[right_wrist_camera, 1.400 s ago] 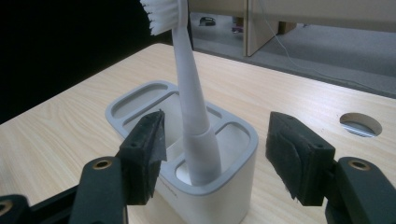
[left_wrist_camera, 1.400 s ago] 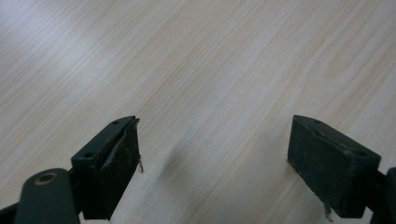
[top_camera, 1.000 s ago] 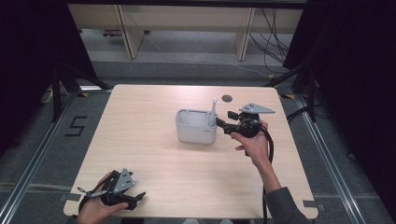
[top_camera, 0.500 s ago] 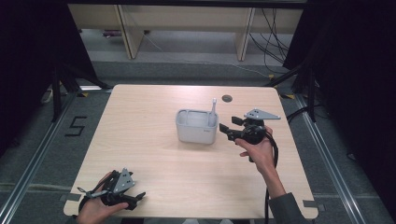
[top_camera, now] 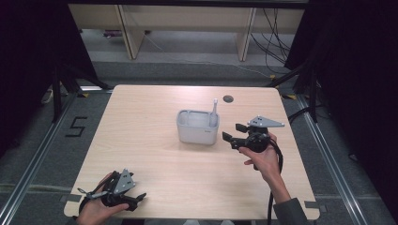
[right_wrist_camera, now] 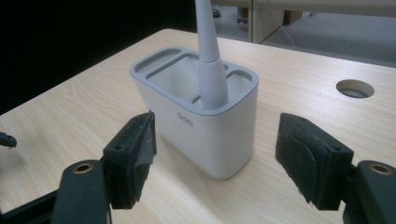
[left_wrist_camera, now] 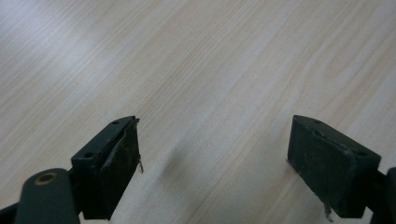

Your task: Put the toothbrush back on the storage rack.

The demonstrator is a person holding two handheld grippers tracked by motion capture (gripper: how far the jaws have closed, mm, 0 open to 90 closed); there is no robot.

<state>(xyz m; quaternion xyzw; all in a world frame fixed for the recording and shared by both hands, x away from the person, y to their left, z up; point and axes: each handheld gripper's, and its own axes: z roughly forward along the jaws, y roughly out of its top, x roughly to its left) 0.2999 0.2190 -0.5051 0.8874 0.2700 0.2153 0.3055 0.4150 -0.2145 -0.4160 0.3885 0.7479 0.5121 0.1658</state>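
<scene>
A white holder (top_camera: 197, 127) with several compartments stands at mid-table, and a white handled stick (top_camera: 213, 111) rises upright from its right end. My right gripper (top_camera: 233, 131) is just right of the holder and apart from it, pointing at it. Its jaws have just been opening and stand open with nothing between them. In the right gripper view the holder (right_wrist_camera: 201, 116) and the stick (right_wrist_camera: 208, 60) are close ahead of the right gripper (right_wrist_camera: 217, 135). My left gripper (top_camera: 133, 200) rests at the table's near left corner. In its own view the left gripper (left_wrist_camera: 215, 144) is open over bare wood.
The light wooden table (top_camera: 155, 154) has a round cable hole (top_camera: 228, 99) behind the holder, also in the right gripper view as the hole (right_wrist_camera: 355, 87). Dark curtains flank the table, and shelving and cables lie on the floor beyond its far edge.
My right gripper has drawn back from the holder toward the near right, and its jaws stand wider. The left gripper has stayed where it was.
</scene>
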